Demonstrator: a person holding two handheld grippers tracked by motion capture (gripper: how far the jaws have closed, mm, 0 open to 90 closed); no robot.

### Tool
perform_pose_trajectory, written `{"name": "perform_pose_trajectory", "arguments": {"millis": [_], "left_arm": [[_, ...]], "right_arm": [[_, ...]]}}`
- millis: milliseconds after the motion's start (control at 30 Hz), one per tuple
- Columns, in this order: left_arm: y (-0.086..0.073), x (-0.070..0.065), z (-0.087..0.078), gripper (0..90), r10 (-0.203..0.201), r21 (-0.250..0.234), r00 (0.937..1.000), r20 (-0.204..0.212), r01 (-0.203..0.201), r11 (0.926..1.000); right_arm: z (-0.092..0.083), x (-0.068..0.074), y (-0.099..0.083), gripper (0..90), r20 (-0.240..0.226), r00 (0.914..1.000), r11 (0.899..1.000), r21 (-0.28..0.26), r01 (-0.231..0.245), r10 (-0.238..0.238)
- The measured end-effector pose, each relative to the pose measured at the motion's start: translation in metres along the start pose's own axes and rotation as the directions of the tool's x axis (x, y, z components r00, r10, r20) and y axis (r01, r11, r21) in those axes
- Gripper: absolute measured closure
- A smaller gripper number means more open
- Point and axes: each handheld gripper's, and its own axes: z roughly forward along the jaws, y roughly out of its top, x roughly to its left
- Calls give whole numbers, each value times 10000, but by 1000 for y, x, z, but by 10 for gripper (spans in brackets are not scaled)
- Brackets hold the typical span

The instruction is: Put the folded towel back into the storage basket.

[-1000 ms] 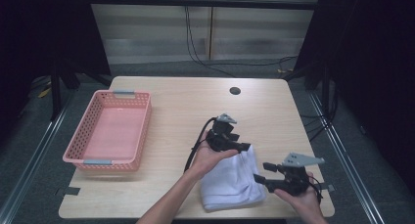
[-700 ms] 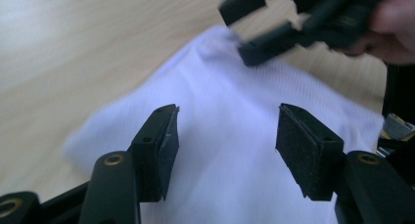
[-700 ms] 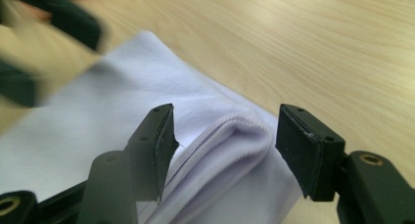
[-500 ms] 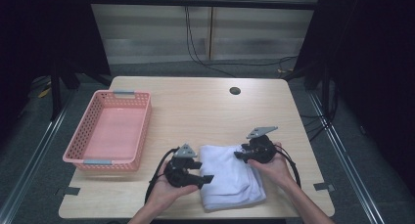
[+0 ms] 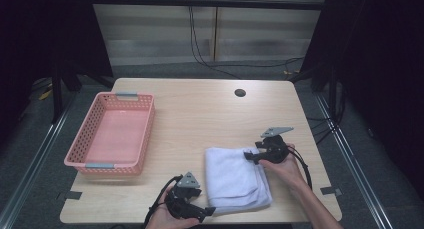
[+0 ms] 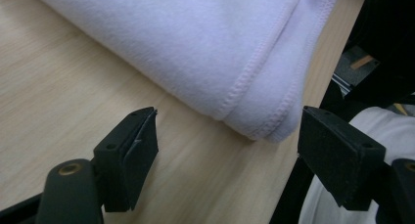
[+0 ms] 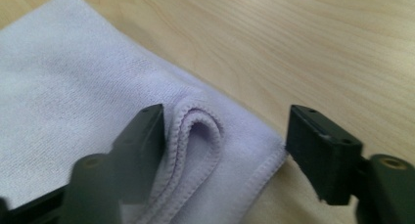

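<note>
The towel [image 5: 235, 178] is white terry cloth, folded into a thick rectangle with stitched hems, and lies flat on the near right part of the pale wood-grain table [image 5: 200, 109]. A pink plastic basket [image 5: 111, 134] with perforated walls and grey handles stands well apart at the left. The left gripper [image 5: 209, 210] sits at the towel's near left corner; its matte black block jaws stand apart, the rounded folded corner lying between them without pad contact. The right gripper [image 5: 248, 155] sits at the far right corner; its jaws stand apart around a looped hem fold, the left one close against it. Both sets of jaws have just been opening. Half a second earlier the left gripper lay farther up the towel's left edge; it now sits nearer the table's front edge.
</note>
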Motion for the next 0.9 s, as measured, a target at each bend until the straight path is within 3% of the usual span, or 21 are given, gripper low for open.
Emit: {"name": "perform_pose_trajectory", "arguments": {"millis": [67,133,267,300,367,433,567,667,700,833,900], "left_arm": [[1,-2,3,216,101,-3,9998,162,-101,9999],[2,-3,7,209,112,120,9999,62,-113,9999],[3,-3,12,235,312,151,9994,-159,-309,9994],[4,-4,13,232,199,94,9997,-133,-198,9998],[4,-4,14,230,348,115,9993,-164,-346,9993],[4,-7,16,229,590,119,9982,-118,-589,9982],[4,-14,19,211,839,182,9963,-200,-836,9963],[4,-15,18,349,1176,227,9912,-601,-1164,9929],[5,-14,18,367,1268,254,9898,-645,-1254,9918],[6,-14,18,581,1570,365,9852,-693,-1547,9873],[6,-11,18,652,1383,197,9888,-567,-1374,9903]], "right_arm": [[-2,0,1,259,-268,9996,9999,-125,-88,85],[0,0,1,225,-458,9989,9999,-68,-97,93],[4,2,0,220,-341,9993,9997,186,155,-149],[4,1,0,219,-365,9992,9996,229,143,-135],[6,2,-3,219,-380,9991,9991,380,200,-185],[8,4,-4,219,-251,9982,9976,409,553,-543],[8,5,-6,226,-332,9981,9972,531,528,-511],[7,7,-5,257,-402,9975,9956,712,617,-589],[6,8,-5,297,-373,9975,9950,784,627,-599],[4,12,-5,511,-933,9936,9940,822,716,-638],[4,14,-4,558,-1005,9933,9940,873,664,-575]]}}
